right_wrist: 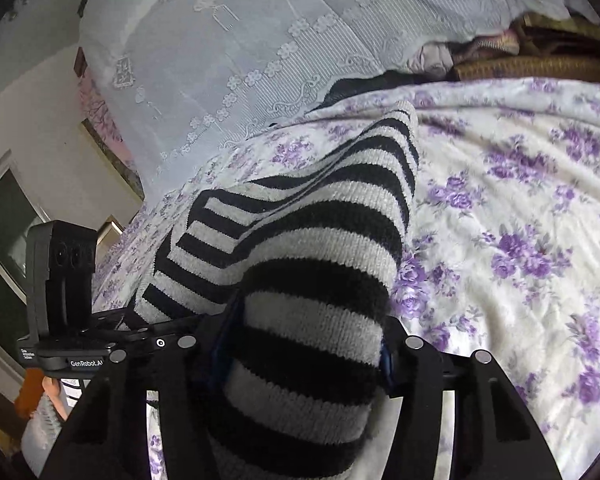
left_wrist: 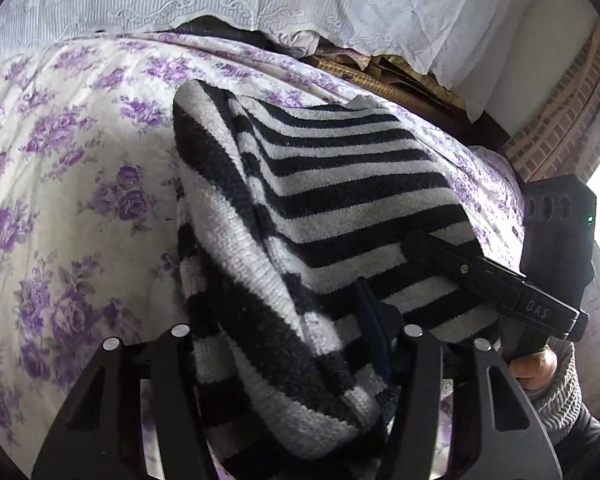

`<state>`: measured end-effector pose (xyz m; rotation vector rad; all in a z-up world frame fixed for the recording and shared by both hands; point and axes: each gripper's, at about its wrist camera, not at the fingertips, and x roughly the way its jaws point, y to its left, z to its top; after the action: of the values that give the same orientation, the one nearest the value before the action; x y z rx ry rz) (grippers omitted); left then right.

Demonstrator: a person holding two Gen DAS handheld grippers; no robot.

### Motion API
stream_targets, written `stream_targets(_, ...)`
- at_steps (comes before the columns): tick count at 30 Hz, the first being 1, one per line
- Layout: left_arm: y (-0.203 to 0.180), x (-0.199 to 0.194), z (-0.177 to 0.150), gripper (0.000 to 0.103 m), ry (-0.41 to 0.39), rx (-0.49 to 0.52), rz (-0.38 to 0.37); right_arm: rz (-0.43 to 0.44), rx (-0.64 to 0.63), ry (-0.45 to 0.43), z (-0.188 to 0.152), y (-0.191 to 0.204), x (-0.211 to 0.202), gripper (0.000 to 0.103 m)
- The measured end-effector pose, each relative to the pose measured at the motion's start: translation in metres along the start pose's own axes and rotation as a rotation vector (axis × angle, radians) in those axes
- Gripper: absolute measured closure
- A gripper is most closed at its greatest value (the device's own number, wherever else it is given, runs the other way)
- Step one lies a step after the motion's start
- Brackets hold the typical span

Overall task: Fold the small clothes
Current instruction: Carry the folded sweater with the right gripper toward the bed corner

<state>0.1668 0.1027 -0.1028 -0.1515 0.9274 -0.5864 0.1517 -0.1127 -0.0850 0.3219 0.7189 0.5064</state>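
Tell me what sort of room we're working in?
Most likely a bedroom: the striped sweater lies on a bed with a purple-flowered sheet, and a white lace cover drapes over piled bedding behind it.

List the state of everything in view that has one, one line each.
Striped sweater: bunched, lifted at its near edge, far end lying on the bedspread.
Left gripper: shut on the sweater's near fold.
Right gripper: shut on the sweater's near fold.
Floral bedspread: spread flat, lightly wrinkled.
Lace cover: draped over the bedding behind.
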Motion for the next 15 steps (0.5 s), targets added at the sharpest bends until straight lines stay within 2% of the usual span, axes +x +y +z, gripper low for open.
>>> stream_targets(9,-0.046,-0.001,-0.014,0.05,0.047,0.061,0.033,-0.031,0.003,0.021,-0.018,-0.011,-0.042,0.047)
stream_targets(15,-0.104,0.013,-0.02,0.05,0.098,0.129,0.007,-0.081,0.011,0.007,-0.027,-0.038,-0.092,0.047)
